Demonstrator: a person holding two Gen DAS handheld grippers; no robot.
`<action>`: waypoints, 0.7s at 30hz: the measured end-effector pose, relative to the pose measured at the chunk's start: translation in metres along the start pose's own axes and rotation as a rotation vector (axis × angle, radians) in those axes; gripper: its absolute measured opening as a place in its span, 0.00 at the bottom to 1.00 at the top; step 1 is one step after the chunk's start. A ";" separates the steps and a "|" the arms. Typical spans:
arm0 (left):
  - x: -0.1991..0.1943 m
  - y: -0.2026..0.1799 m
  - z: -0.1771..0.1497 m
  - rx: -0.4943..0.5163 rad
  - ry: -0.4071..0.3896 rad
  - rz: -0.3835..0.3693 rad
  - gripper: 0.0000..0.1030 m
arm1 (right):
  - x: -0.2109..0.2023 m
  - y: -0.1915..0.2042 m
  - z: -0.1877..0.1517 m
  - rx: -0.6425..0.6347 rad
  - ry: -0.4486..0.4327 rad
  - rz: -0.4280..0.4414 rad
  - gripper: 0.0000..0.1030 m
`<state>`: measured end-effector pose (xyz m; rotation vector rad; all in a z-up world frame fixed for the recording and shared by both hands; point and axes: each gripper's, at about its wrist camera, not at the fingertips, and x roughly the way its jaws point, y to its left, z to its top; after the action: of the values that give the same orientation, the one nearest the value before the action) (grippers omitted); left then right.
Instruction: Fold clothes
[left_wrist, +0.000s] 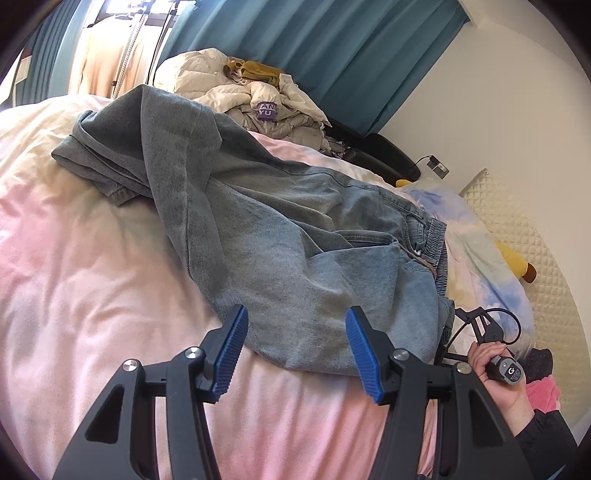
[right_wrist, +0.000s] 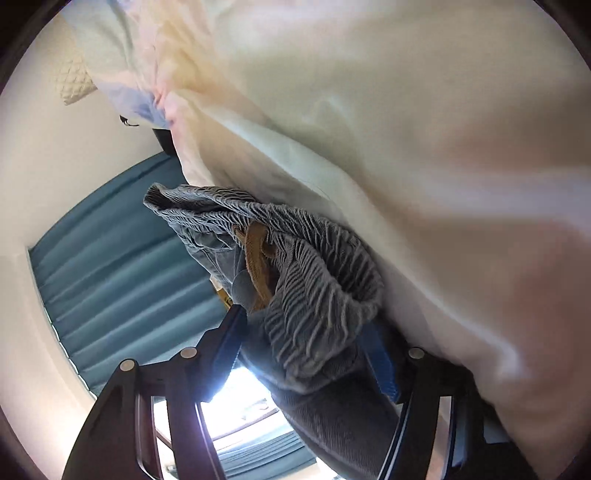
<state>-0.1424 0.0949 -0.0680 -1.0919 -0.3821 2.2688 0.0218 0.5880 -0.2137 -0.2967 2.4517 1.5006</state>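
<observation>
A pair of faded blue jeans lies crumpled across the pastel bedspread, legs toward the far left, elastic waistband at the right. My left gripper is open and empty, its blue pads just above the near edge of the jeans. In the right wrist view, my right gripper has its jaws closed on the gathered elastic waistband of the jeans, which bunches between the fingers next to the bedspread. The right hand and gripper handle show at the right of the left wrist view.
A pile of cream quilted jackets lies at the far side of the bed. Teal curtains hang behind. A quilted cream headboard, a yellow plush toy and a pink cloth are at the right.
</observation>
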 end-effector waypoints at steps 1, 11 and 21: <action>0.000 0.000 0.000 0.000 0.002 -0.003 0.55 | 0.001 0.004 0.000 -0.021 0.001 -0.014 0.46; -0.004 -0.001 0.000 0.018 -0.005 0.000 0.55 | -0.040 0.117 -0.026 -0.598 -0.218 -0.192 0.14; -0.006 0.001 0.001 0.018 -0.008 0.004 0.55 | -0.081 0.185 -0.004 -0.948 -0.302 -0.255 0.14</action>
<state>-0.1403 0.0907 -0.0641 -1.0761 -0.3617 2.2761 0.0428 0.6710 -0.0311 -0.4740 1.2786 2.2615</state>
